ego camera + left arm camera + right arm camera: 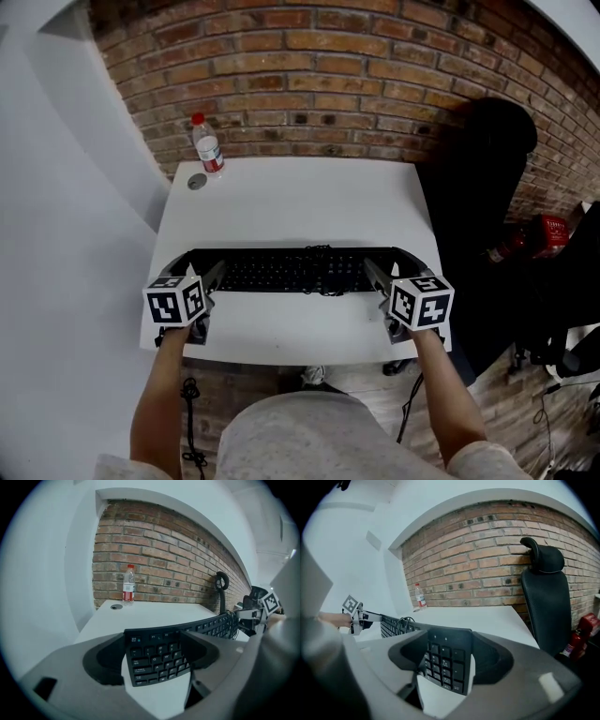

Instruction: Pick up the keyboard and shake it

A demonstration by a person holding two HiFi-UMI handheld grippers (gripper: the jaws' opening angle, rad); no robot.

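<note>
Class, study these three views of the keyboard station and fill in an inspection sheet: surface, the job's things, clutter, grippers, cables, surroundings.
Surface: white table, smooth top, no spills seen.
Job's things: black keyboard runs crosswise near the front edge, held at both ends.
Clutter: water bottle upright at the back left corner; round grey grommet beside it.
Grippers: left gripper clamps the keyboard's left end, right gripper its number-pad end.
Cables: keyboard cord bunched on the keys; dark cord hangs below the table.
Surroundings: brick wall behind; black chair and red fire extinguisher to the right.
</note>
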